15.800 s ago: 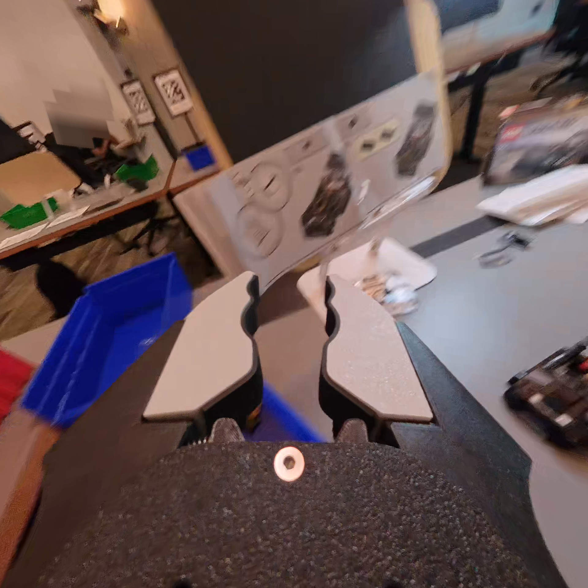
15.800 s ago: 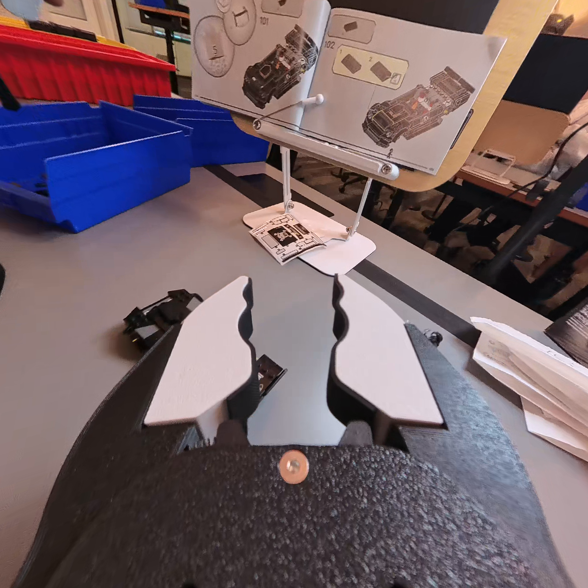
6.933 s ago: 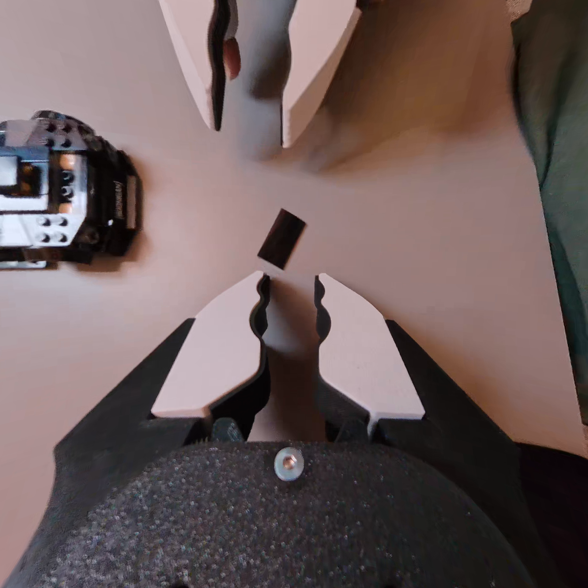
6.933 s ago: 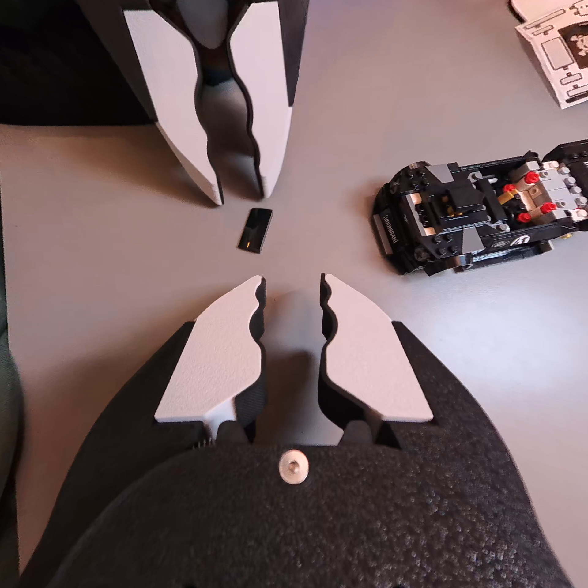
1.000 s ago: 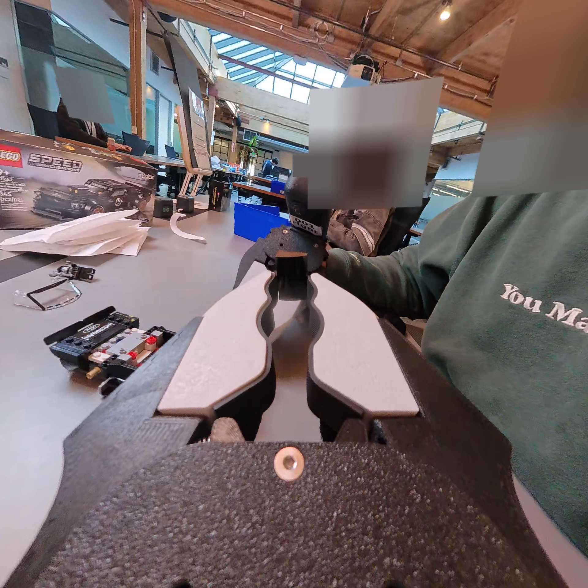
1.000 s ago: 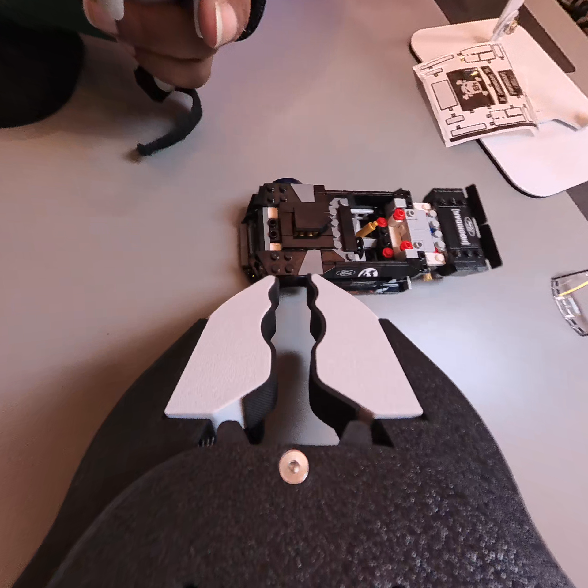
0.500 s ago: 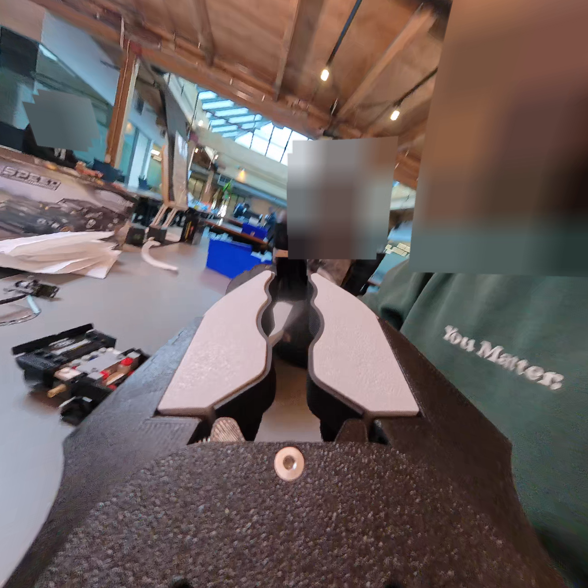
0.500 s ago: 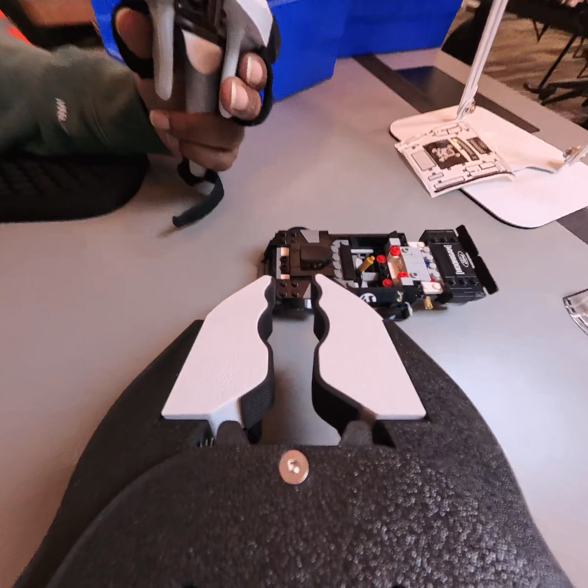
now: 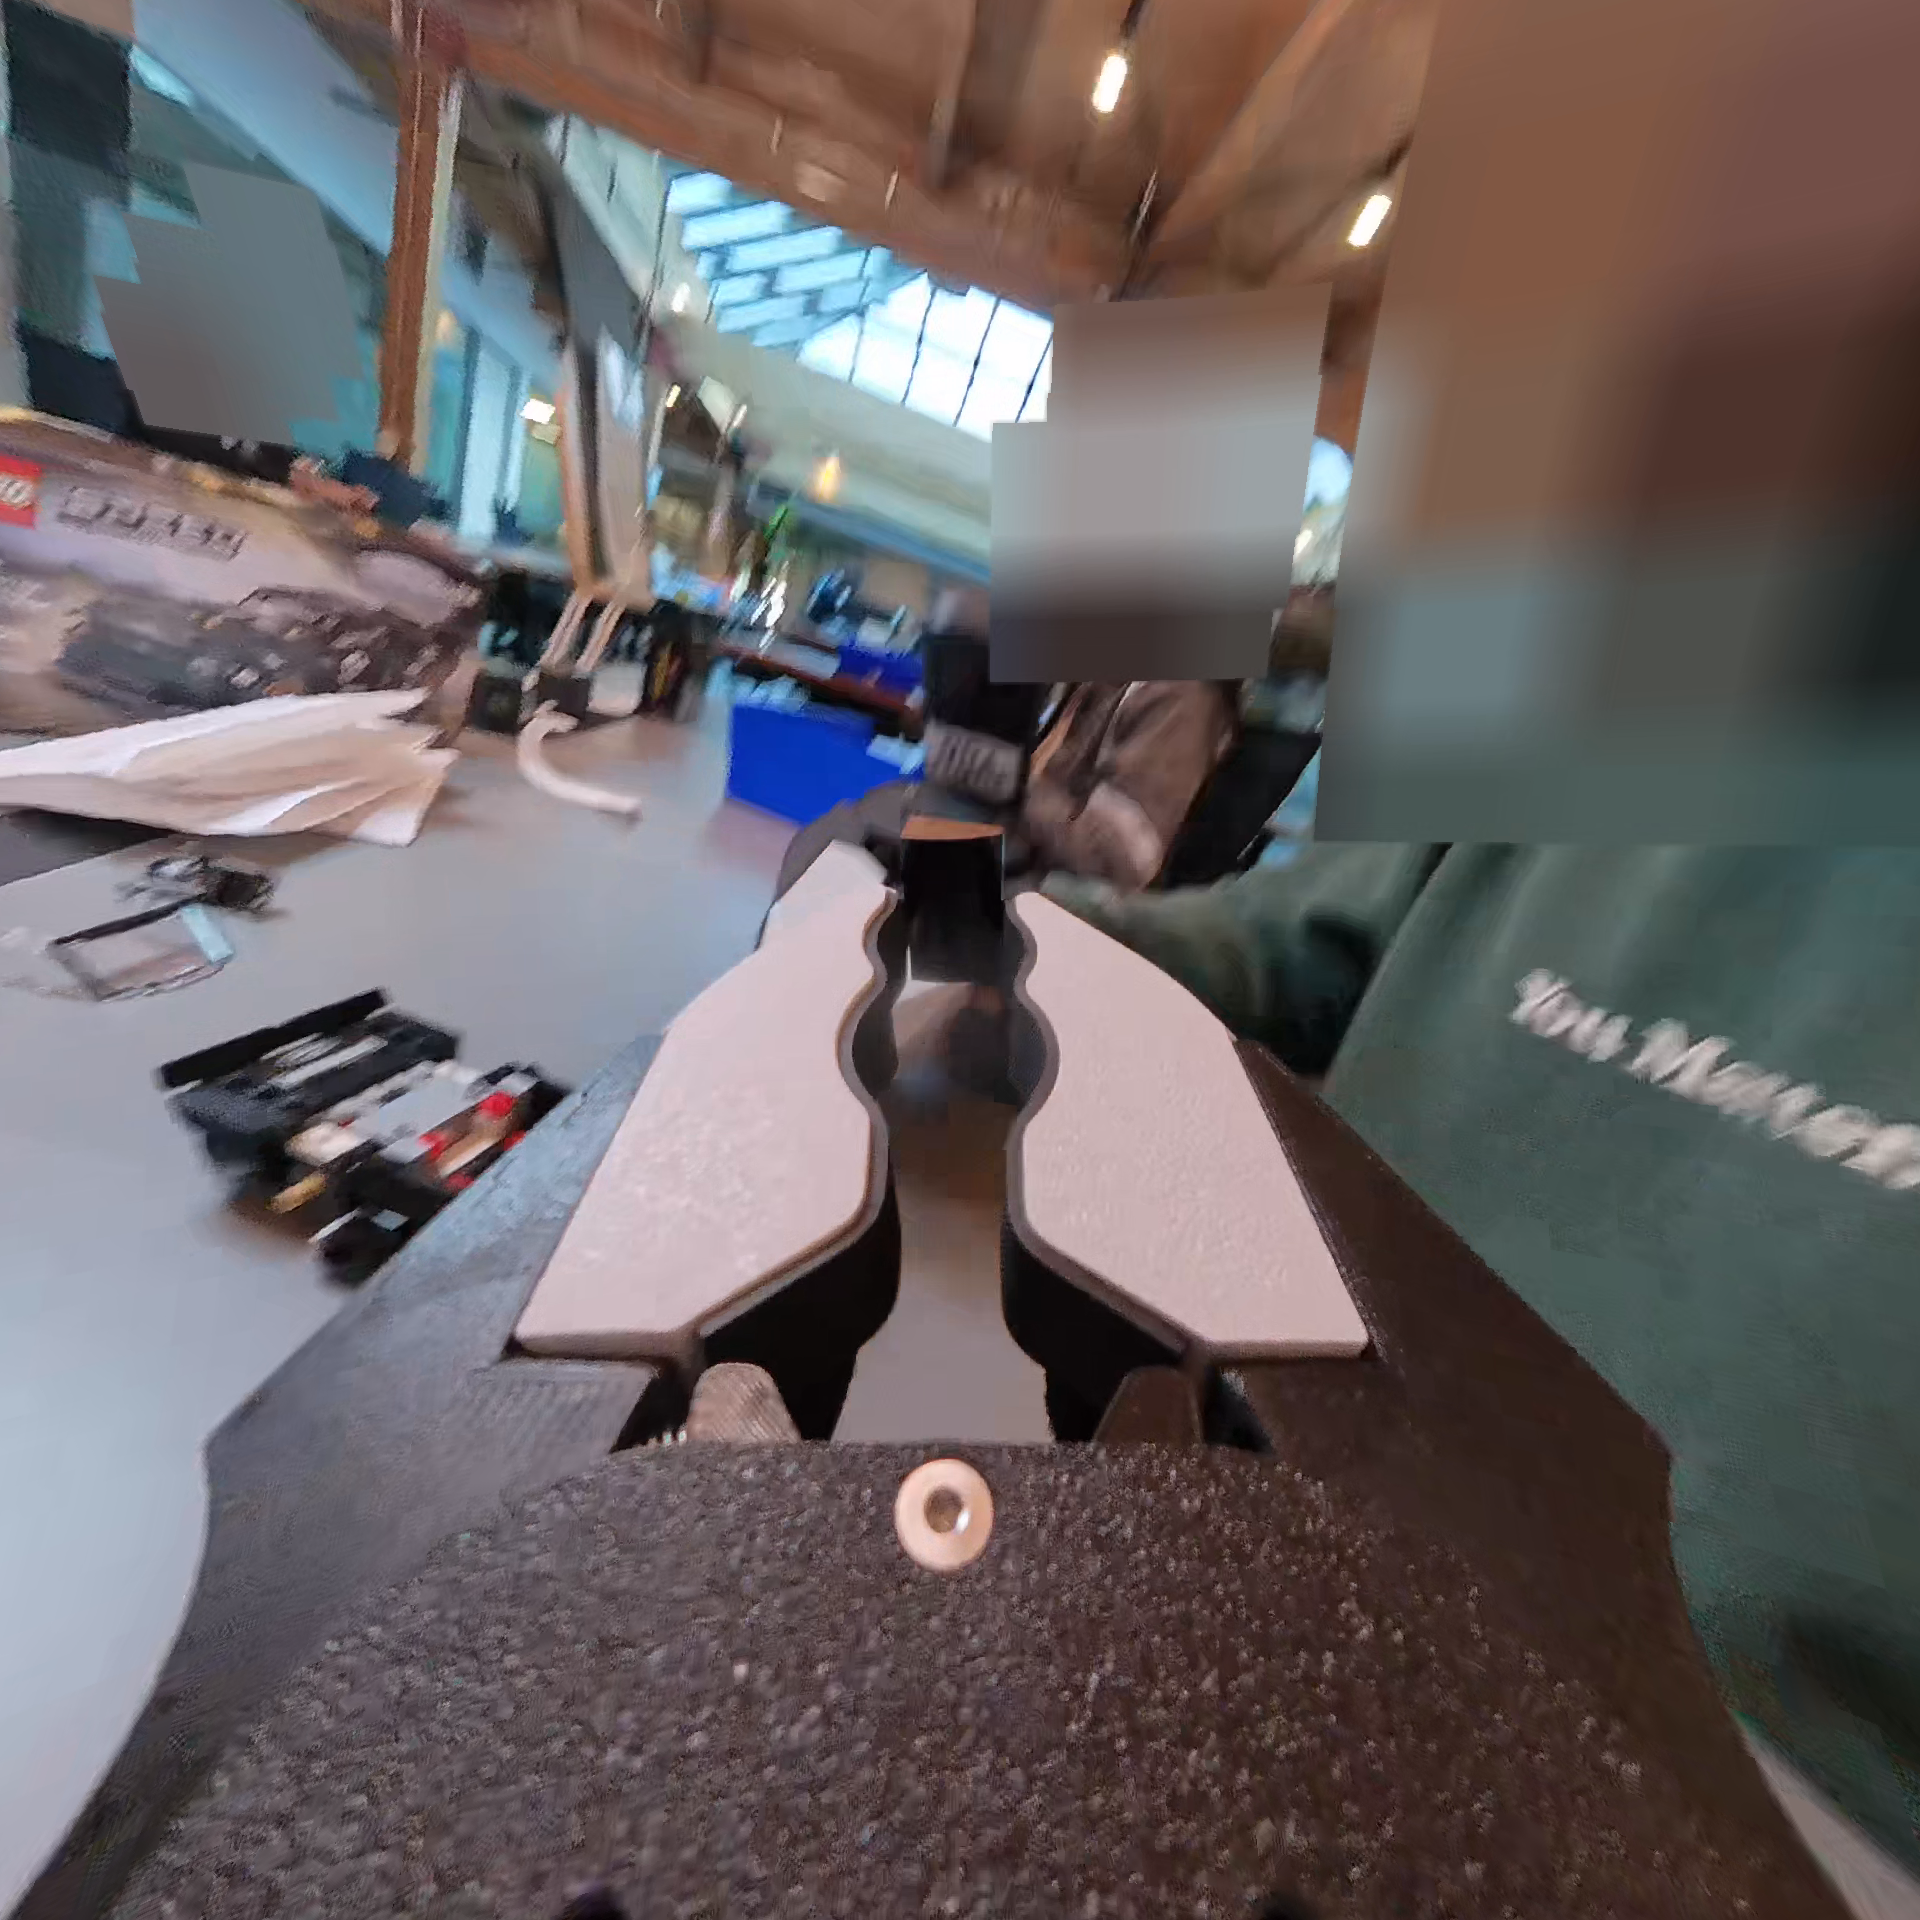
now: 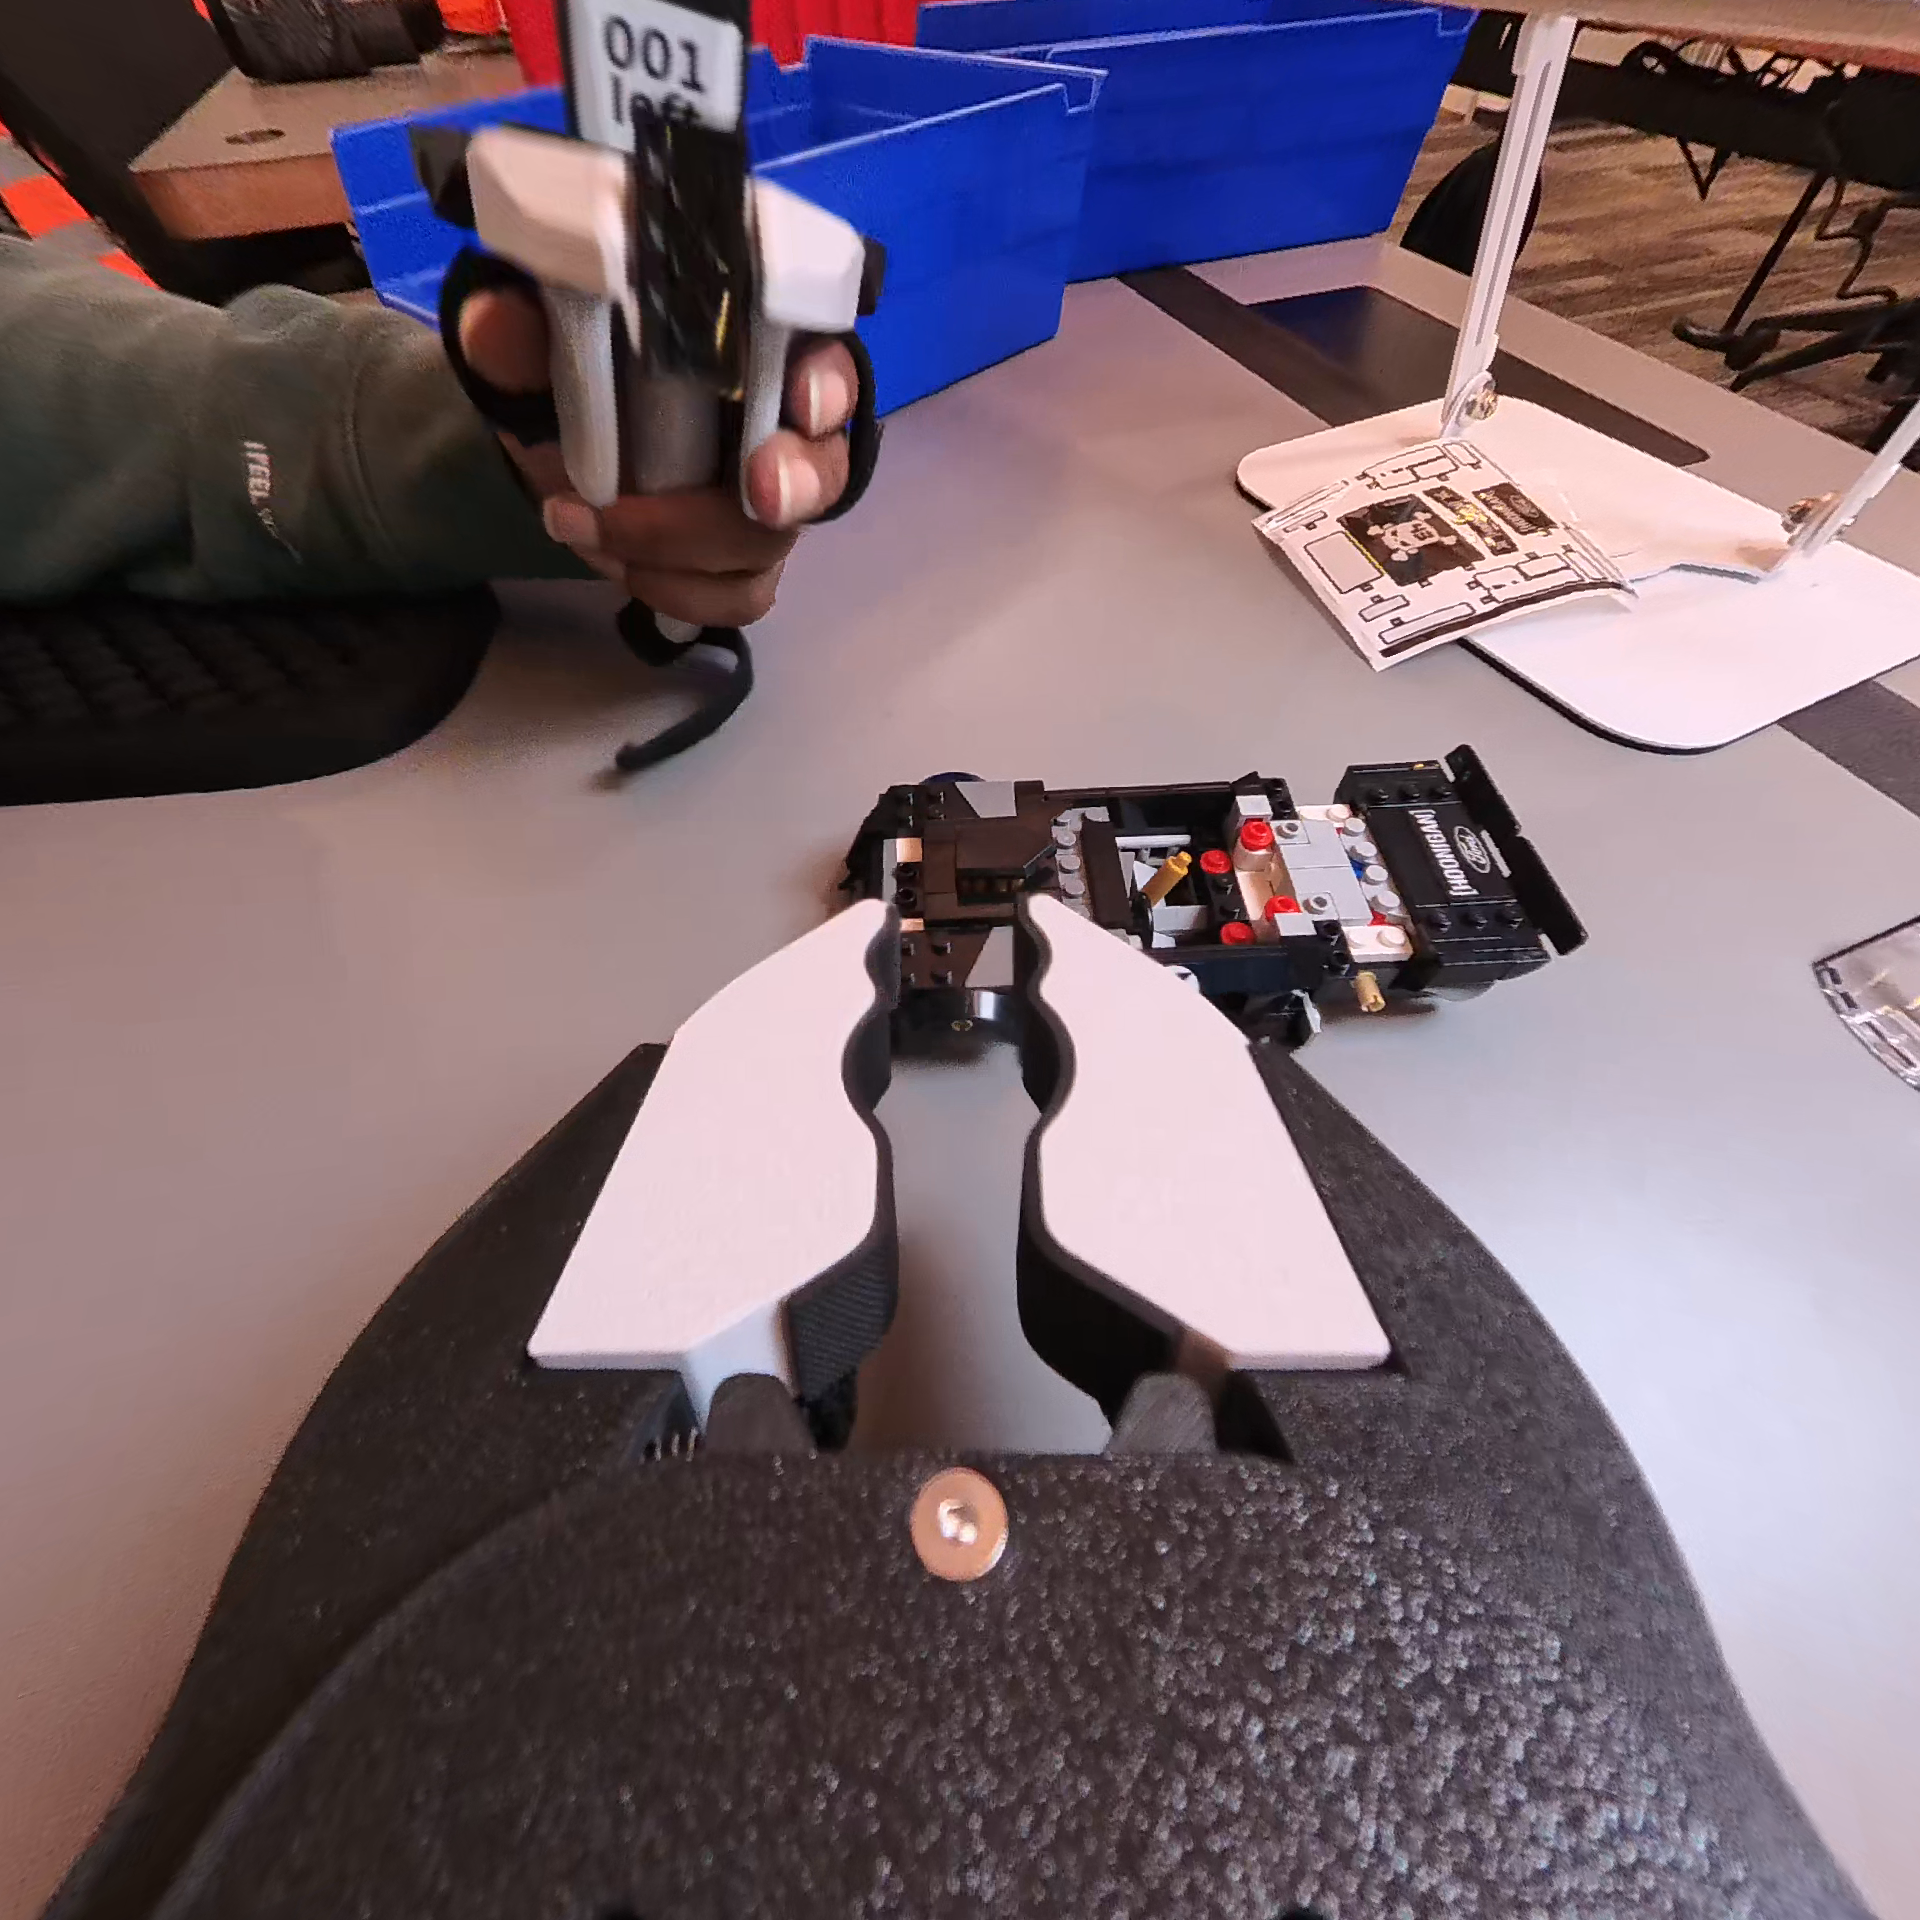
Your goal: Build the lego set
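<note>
My left gripper (image 9: pixel 951 914) pinches a small flat black rectangular lego tile (image 9: pixel 951 914) upright between its white fingertips (image 9: pixel 831 914). Down to its left, on the grey table (image 9: pixel 499 935), lies the blurred, partly built black lego car (image 9: pixel 353 1117) with red and grey studs. To its right is my green sweatshirt (image 9: pixel 1621 1195). Far ahead-left lie crumpled white paper bags (image 9: pixel 229 764) and the set's box (image 9: pixel 208 592).

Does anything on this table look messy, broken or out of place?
Nothing looks broken or spilled. The Lego car sits roofless with its insides exposed, simply unfinished. A sticker sheet lies curled and askew on the white stand base. The left gripper pinches a small black piece.
</note>
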### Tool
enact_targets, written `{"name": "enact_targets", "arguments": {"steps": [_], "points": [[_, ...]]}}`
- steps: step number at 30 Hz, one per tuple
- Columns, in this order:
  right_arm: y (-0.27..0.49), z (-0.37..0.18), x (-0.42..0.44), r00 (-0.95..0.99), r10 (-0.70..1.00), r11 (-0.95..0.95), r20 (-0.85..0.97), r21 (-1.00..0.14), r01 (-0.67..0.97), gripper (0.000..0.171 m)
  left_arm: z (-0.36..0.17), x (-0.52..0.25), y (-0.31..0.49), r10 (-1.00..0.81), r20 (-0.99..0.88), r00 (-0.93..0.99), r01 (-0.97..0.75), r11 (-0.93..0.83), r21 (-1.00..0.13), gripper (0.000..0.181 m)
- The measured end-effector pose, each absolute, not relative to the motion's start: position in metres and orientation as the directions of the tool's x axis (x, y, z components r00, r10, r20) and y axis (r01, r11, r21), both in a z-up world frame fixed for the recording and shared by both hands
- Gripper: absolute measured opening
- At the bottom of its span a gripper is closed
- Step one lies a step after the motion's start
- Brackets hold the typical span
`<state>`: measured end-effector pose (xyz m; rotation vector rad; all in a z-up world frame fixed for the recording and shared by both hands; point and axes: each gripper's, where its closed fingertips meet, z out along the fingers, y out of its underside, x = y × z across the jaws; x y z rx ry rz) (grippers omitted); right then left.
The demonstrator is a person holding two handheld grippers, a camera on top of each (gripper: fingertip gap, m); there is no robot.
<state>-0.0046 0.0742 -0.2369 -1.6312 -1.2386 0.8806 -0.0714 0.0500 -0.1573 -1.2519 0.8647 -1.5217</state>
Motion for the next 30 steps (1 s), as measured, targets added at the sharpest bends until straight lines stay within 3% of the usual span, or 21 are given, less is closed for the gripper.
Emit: {"name": "enact_targets", "arguments": {"steps": [6,13,18,30], "points": [[0.080,-0.243,-0.001,0.281,0.960,-0.121,-0.013,-0.921,0.371,0.019,-0.211,-0.058,0.063,-0.978,0.014,0.206,-0.166,-0.049,-0.985,0.018],[0.079,-0.251,-0.003,0.273,0.962,-0.099,0.020,-0.905,0.414,0.019,-0.250,-0.043,0.062,-0.929,-0.317,0.189,-0.519,0.180,-0.836,0.018],[0.079,-0.254,-0.003,0.271,0.962,-0.102,0.019,-0.900,0.424,0.018,-0.264,-0.037,0.066,-0.871,-0.470,0.141,-0.647,0.279,-0.710,0.018],[0.077,-0.256,-0.004,0.261,0.965,-0.096,0.022,-0.896,0.434,0.018,-0.264,-0.041,0.071,-0.790,-0.611,0.047,-0.769,0.362,-0.527,0.018]]}}
